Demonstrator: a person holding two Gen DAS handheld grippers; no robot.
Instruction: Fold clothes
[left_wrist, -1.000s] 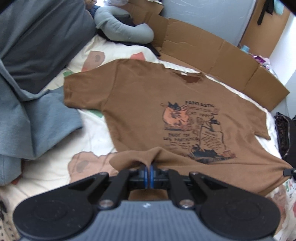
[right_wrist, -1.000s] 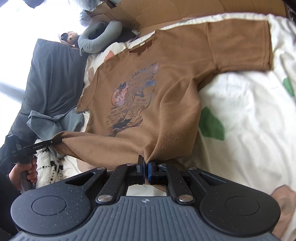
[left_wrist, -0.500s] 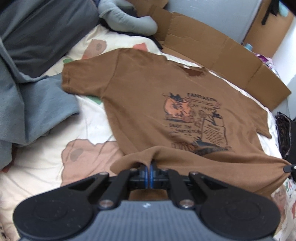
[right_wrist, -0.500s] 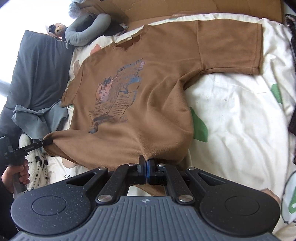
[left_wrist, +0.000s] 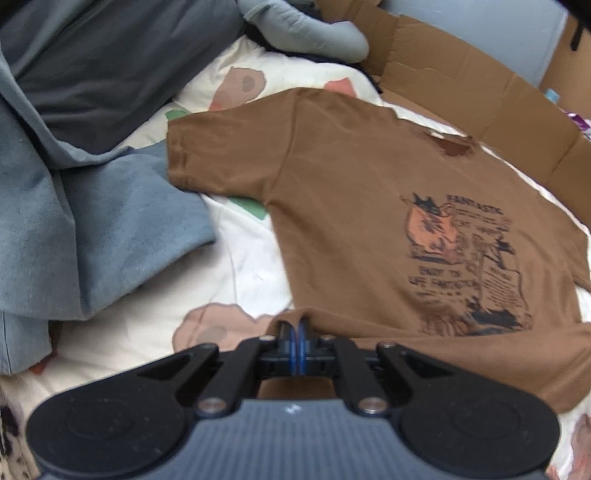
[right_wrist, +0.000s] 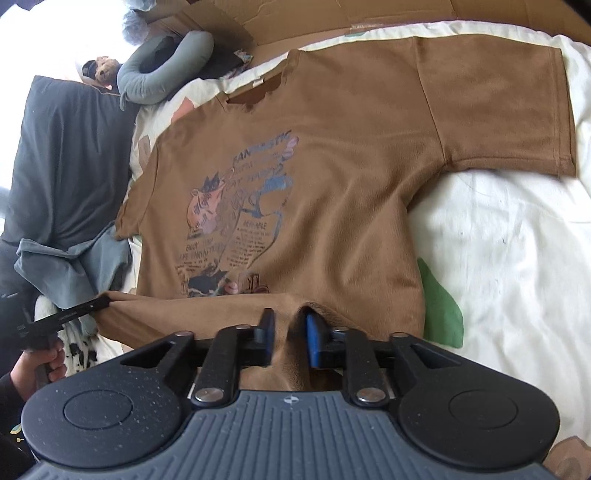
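Pinching the brown T-shirt hem, left gripper fingers clamp; right gripper fingers stand apart around it.

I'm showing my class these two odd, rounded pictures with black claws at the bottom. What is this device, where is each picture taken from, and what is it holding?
A person holds one handheld gripper in each hand; a wide-angle camera on each looks forward along its two fingers. One picture comes from the left gripper, the other from the right gripper. A brown T-shirt lies spread print-up on a patterned bed sheet, with grey clothes beside it and cardboard behind. The left gripper is pinched shut on the shirt's bottom hem. The right gripper's fingers stand apart, with hem cloth lying loosely between them.
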